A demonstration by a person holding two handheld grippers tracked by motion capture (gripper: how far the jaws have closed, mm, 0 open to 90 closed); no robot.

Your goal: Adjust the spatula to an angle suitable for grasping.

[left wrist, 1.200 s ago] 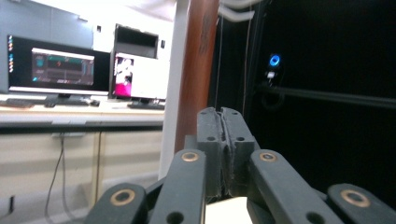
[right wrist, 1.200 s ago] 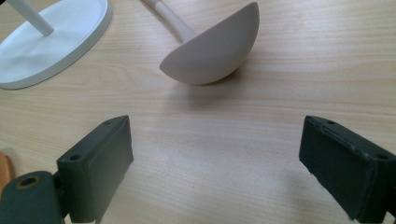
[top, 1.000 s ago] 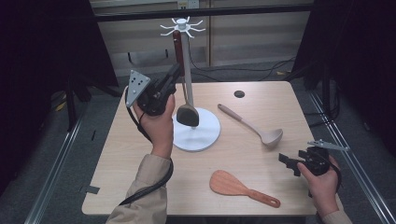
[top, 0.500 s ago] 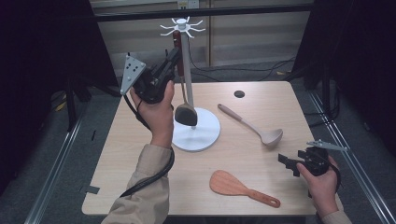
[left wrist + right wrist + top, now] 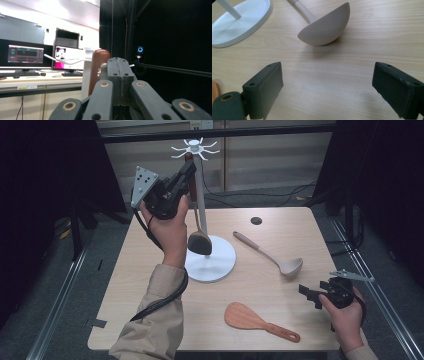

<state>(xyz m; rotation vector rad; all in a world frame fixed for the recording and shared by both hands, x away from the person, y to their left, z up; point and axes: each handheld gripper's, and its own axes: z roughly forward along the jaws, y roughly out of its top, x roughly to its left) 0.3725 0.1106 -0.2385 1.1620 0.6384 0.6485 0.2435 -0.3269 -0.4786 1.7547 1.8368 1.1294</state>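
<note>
Against the tall white hook stand (image 5: 202,215) on its round base, the left gripper (image 5: 186,176) has risen since a second ago, carrying the dark spoon-headed utensil with the reddish-brown wooden handle (image 5: 199,241) up the pole, so the handle tip now sits just under the white hook crown and the dark head hangs above the base. Its jaws stay clenched on the handle's upper end, which stands just left of them in the left gripper view. The right gripper (image 5: 311,296) has kept its place well right of the stand near the table's right edge, jaws released and wide. The pale beige ladle (image 5: 272,254) lies between it and the stand; the orange wooden rice paddle (image 5: 257,320) lies near the front edge, with bare light wooden table (image 5: 150,285) left of the base.
</note>
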